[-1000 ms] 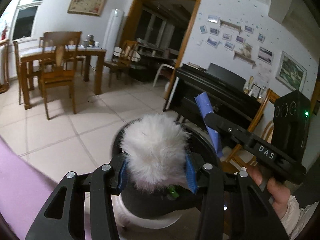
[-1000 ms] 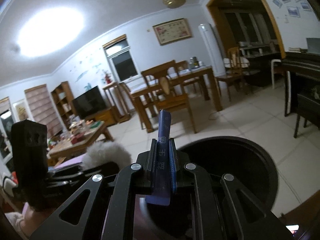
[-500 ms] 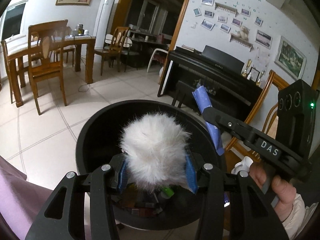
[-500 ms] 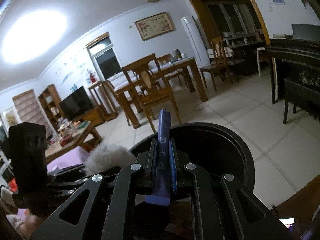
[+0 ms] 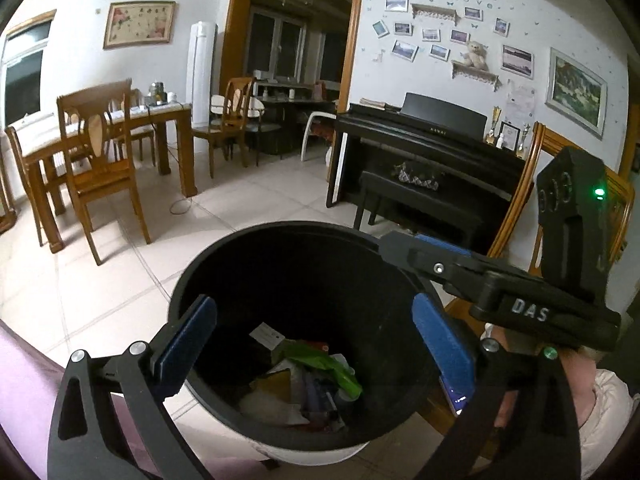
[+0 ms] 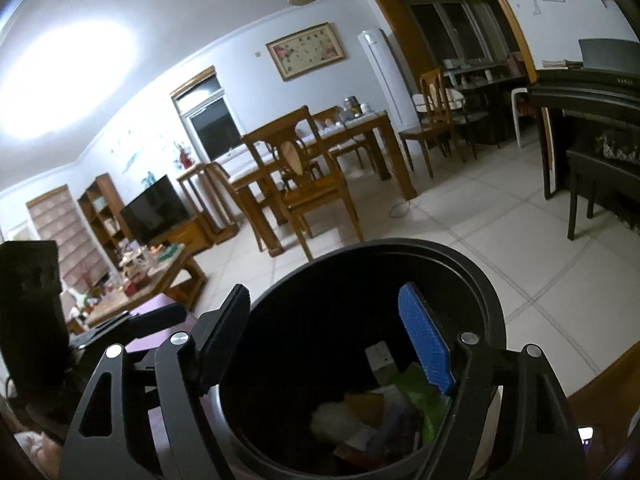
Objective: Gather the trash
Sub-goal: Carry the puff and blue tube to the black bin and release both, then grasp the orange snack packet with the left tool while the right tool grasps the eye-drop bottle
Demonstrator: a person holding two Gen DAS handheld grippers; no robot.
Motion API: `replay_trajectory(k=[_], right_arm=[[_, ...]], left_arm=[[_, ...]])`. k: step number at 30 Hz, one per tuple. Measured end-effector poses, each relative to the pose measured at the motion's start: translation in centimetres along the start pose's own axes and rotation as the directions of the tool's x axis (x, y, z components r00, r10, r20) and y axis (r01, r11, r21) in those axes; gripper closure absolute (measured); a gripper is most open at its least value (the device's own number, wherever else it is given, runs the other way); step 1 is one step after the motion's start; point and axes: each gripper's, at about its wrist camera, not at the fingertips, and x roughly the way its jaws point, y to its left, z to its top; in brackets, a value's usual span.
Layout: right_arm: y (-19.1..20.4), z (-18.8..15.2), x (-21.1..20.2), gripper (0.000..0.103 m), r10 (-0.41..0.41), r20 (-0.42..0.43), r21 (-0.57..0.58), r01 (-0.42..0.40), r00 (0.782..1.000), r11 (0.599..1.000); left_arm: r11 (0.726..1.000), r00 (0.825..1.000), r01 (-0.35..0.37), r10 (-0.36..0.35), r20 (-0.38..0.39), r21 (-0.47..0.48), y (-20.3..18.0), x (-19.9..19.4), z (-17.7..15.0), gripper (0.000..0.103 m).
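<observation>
Trash [image 5: 304, 376] lies in the bin [image 5: 280, 240], directly below both grippers. Left gripper [image 5: 316, 336] and right gripper [image 6: 332, 344] have just opened their jaws; nothing is between them.

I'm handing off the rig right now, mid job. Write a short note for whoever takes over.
Left tool: open, empty, jaws just opened over the black bin.
Right tool: open, empty, jaws just opened over the same bin.
Done: white fluffy ball lies in the bin with the other trash; the blue wrapper isn't clearly visible.
Left: pull both tools back and look for more trash; none visible here.
</observation>
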Motion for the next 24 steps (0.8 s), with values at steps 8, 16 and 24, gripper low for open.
replay_trajectory(k=[8,16,24], right_arm=[[2.4,0.0,-0.2,0.025,0.010,-0.019,-0.016,-0.010,1.000,1.000],[8.7,-0.9,1.0,0.025,0.081,-0.079,-0.090,-0.088,0.994,0.992],[19.2,-3.8,3.4,0.025,0.216,-0.202,-0.190,-0.255,0.955,0.948]], left_arm=[[0.998,0.997,-0.061,0.060,0.046,0.018,0.4,-4.4,-0.7,0.005],[0.990,0.989,-0.125,0.129,0.068,-0.061,2.9,-11.2,-3.2,0.005],[0.941,0.952,-0.294,0.304,0.037,-0.169,7.3,-20.1,-8.6,0.005]])
